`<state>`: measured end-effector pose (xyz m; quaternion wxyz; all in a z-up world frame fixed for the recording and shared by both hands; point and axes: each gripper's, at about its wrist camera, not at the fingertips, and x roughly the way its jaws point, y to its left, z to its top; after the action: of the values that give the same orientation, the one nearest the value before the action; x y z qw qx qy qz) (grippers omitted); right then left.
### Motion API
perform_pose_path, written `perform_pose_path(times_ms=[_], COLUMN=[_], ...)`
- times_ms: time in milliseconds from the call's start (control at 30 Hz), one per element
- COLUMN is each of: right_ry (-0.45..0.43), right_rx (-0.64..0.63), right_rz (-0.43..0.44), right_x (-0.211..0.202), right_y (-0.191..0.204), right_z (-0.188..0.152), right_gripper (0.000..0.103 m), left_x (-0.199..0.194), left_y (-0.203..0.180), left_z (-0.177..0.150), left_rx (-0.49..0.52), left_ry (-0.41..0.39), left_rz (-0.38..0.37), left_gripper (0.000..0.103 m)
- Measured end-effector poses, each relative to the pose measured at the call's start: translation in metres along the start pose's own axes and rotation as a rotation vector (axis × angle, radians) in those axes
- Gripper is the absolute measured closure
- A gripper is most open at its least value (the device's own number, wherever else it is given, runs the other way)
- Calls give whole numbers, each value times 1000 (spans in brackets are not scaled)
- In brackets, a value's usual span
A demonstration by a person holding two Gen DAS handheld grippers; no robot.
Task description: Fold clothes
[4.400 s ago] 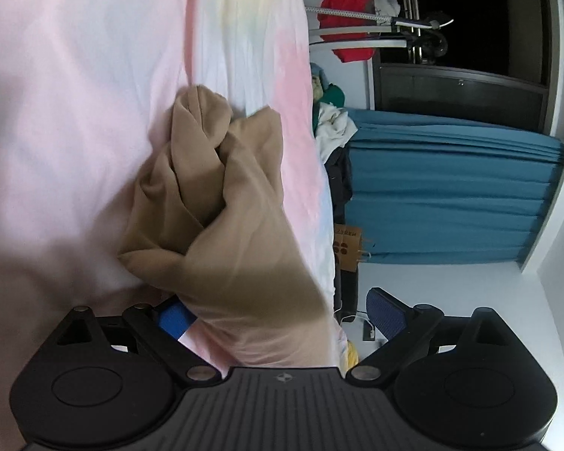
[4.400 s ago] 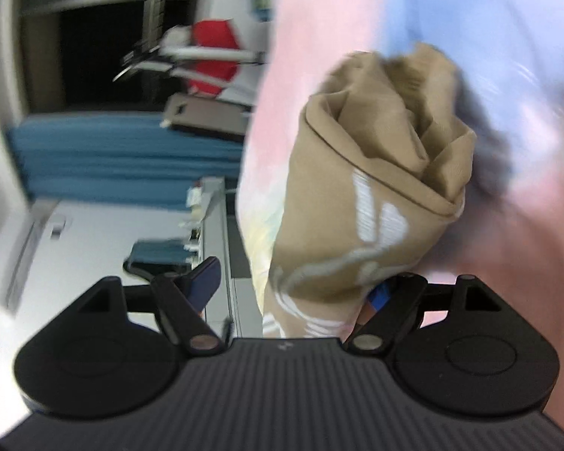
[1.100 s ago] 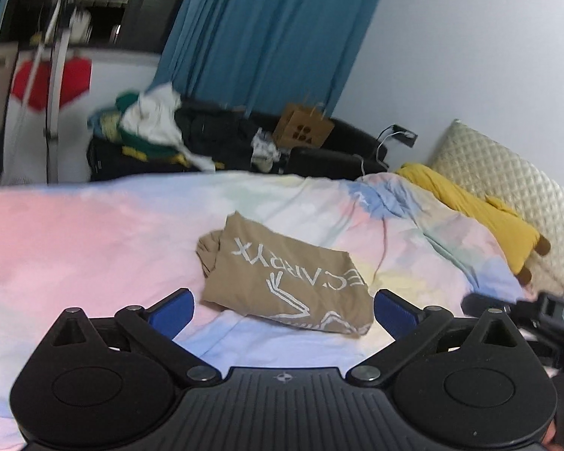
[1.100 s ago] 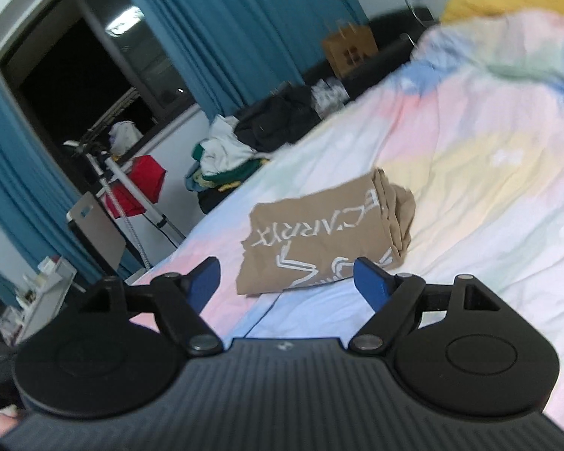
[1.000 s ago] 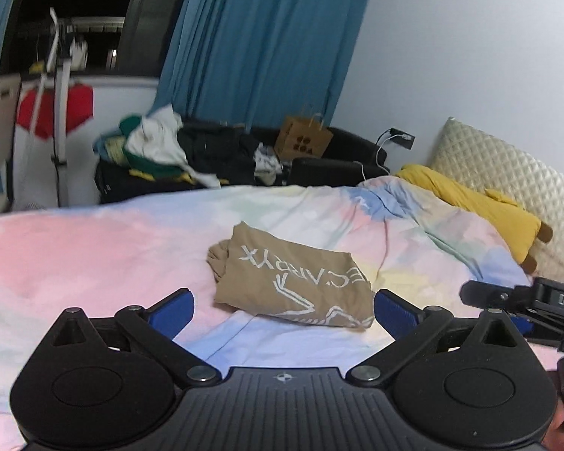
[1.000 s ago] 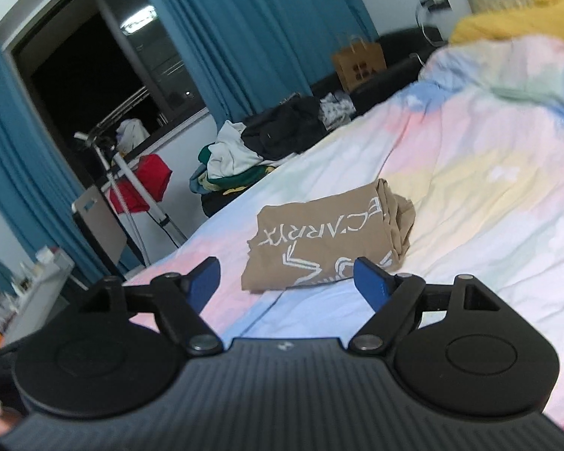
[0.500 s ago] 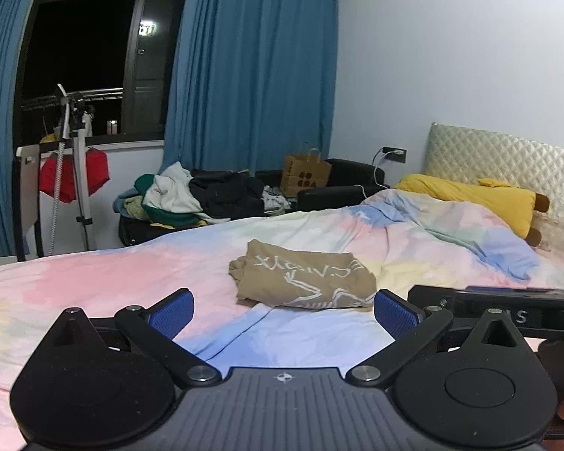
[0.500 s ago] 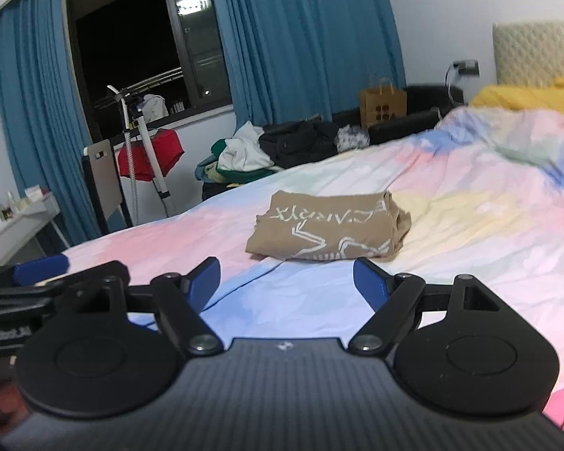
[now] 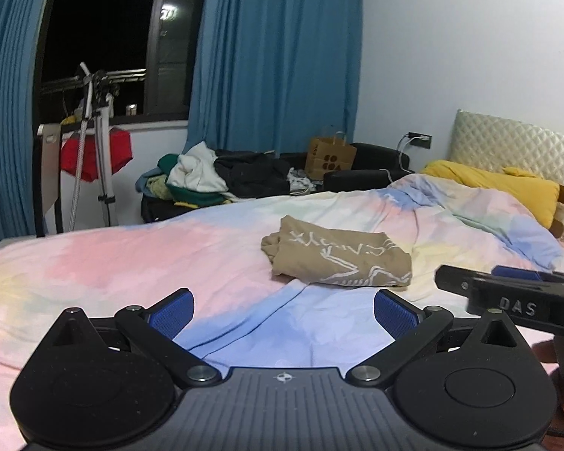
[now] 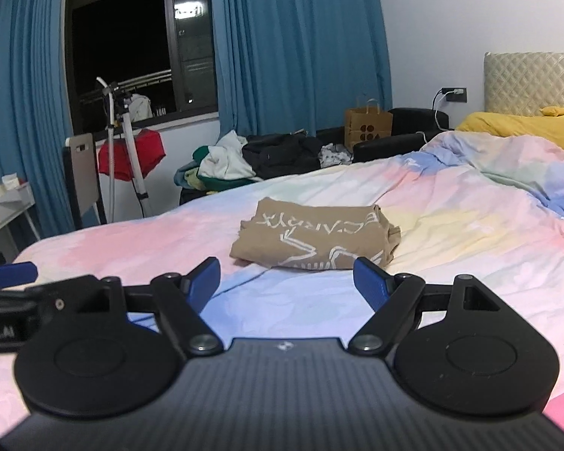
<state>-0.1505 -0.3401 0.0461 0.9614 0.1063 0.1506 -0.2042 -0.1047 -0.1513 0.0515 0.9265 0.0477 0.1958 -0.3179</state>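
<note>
A tan shirt with white lettering lies folded into a compact rectangle (image 9: pixel 338 257) (image 10: pixel 314 238) on the pastel bedspread (image 9: pixel 150 259) (image 10: pixel 470 225). My left gripper (image 9: pixel 284 314) is open, held back from the shirt, with nothing between its blue pads. In the right wrist view my right gripper (image 10: pixel 285 278) is likewise open and empty, well short of the shirt. The right gripper's body also shows at the right edge of the left wrist view, and the left gripper's at the left edge of the right wrist view.
A pile of loose clothes (image 9: pixel 222 178) (image 10: pixel 252 159) lies beyond the bed's far edge. A paper bag (image 9: pixel 331 159) stands on a black sofa. A yellow pillow (image 9: pixel 500 188) lies by the quilted headboard. A rack with a red garment (image 9: pixel 94 150) stands by the window.
Earlier both grippers were shut on the bunched shirt. They have let go; it now lies folded on the bed, and both grippers have drawn back and levelled out.
</note>
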Motion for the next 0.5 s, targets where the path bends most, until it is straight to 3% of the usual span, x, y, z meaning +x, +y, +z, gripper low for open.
perform_pose_path(times_ms=[500], right_ry=[44], right_rx=[-23], right_rz=[-21], right_x=[12], right_y=[8], right_z=[-8], right_gripper=[23], left_x=[9], left_y=[11], left_z=[-3], left_rx=[-38], left_ry=[11], left_rz=[13], left_gripper=[1])
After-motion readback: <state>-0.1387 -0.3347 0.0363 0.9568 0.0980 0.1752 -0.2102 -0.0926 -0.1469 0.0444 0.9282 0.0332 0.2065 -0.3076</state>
